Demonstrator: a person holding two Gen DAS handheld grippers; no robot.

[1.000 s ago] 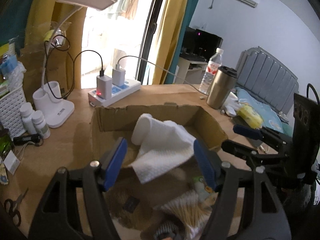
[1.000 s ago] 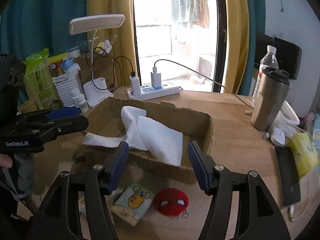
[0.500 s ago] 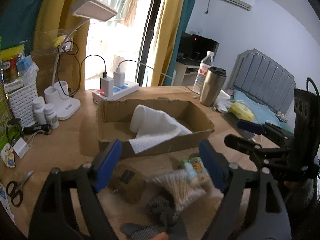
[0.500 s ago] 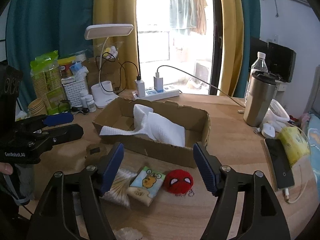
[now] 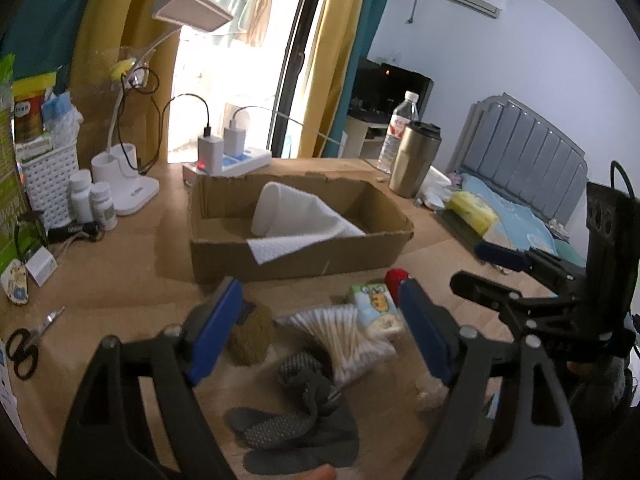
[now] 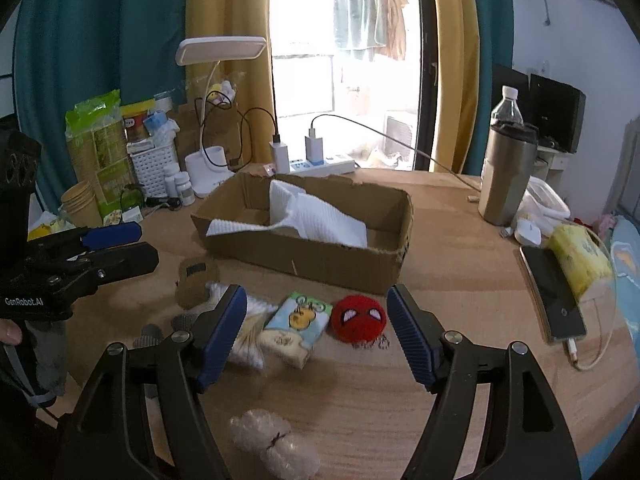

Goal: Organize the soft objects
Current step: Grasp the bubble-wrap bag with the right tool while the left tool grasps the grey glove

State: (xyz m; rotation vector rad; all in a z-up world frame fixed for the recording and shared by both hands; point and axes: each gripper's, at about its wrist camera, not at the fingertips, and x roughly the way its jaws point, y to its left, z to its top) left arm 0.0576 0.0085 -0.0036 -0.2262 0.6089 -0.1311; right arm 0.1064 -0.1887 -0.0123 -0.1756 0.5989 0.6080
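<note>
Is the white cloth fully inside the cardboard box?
Not fully. The white cloth lies in the cardboard box, but one corner drapes over its front wall.

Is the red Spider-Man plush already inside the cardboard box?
No, the red plush lies on the table in front of the cardboard box, beside the tissue pack.

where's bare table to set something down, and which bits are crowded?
Free: bare wood between the cardboard box and phone, and left of the box toward the scissors. Crowded: the strip before the box, with red plush, tissue pack, cotton swabs.
</note>
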